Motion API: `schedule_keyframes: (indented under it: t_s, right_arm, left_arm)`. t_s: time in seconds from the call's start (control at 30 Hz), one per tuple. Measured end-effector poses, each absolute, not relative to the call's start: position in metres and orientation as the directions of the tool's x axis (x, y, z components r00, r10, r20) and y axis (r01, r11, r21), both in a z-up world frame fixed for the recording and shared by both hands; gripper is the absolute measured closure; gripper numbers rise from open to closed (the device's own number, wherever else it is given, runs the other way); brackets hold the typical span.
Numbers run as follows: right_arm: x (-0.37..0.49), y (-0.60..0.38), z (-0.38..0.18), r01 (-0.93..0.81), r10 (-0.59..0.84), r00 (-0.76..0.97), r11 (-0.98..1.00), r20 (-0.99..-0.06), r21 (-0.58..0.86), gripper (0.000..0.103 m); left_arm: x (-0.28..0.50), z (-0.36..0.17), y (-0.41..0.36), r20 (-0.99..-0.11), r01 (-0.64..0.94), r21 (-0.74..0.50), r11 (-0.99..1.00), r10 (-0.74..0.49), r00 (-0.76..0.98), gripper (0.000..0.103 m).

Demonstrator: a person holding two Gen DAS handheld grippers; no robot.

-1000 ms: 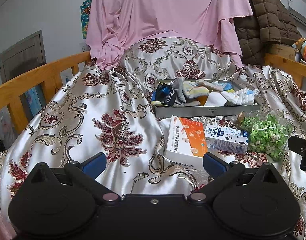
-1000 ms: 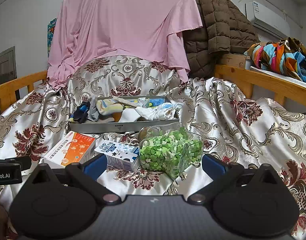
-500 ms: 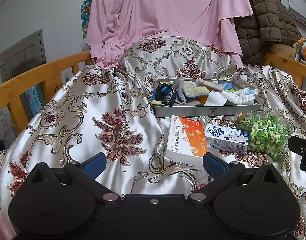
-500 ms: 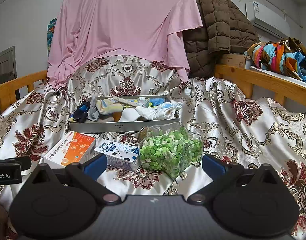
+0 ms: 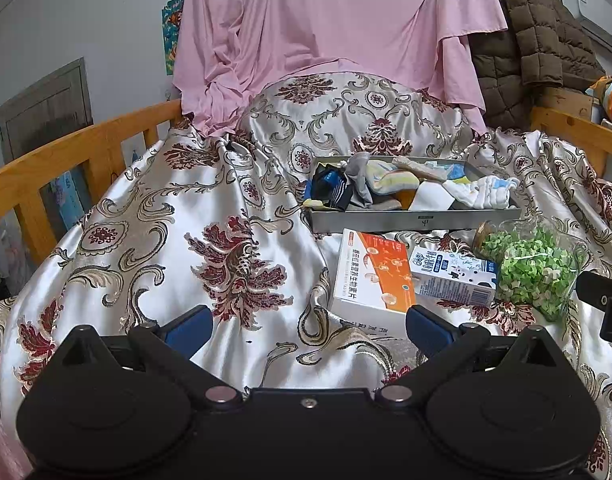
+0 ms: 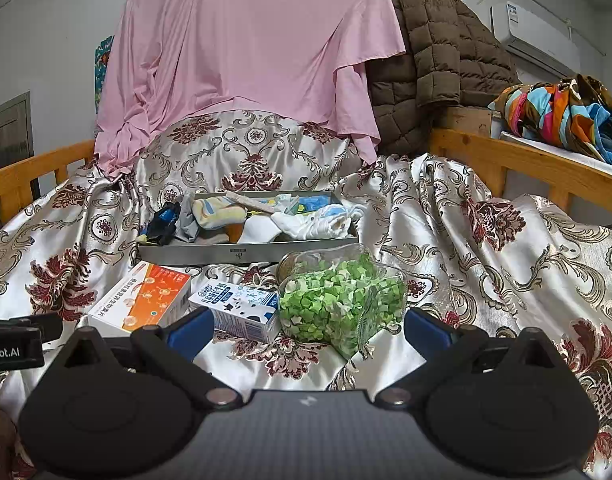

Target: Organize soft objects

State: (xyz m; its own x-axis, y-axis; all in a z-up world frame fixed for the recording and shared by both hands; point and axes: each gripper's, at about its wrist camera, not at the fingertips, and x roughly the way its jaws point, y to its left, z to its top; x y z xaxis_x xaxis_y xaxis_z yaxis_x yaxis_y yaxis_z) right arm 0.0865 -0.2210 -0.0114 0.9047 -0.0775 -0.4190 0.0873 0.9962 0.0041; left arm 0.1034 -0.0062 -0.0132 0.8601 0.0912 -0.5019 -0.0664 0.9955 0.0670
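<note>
left tool [image 5: 308, 326] released, level, low over bedspread [image 5: 225, 240] | right tool [image 6: 308, 328] released, level, facing jar [image 6: 338, 300]

Glossy satin bedspread [image 5: 209, 216] — matt metal tray [image 5: 418, 220], wooden rail [image 5: 65, 156].

Silver satin bedspread [image 5: 153, 240] with maroon floral and beige scroll pattern. Plain pink sheet [image 6: 245, 52] far, brown quilted jacket [image 6: 438, 60] right of it. Grey tray [image 6: 245, 254] holding white, yellow-striped, navy socks [image 6: 261, 220]. Orange-white box [image 6: 141, 300], blue-white carton [image 6: 237, 308], green-white bits in clear bag [image 6: 338, 300]. Orange wood rail [image 5: 65, 160].
</note>
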Motion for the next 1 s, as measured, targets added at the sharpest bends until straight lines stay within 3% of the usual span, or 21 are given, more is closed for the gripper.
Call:
schedule_keyframes:
  t_s: [1.0]
  right_arm:
    - [0.087, -0.221, -0.012, 0.087, -0.078, 0.904, 0.996, -0.419, 0.004, 0.000]
  left_arm:
    - [0.093, -0.014, 0.000, -0.512, -0.109, 0.037, 0.993, 0.113, 0.851, 0.001]
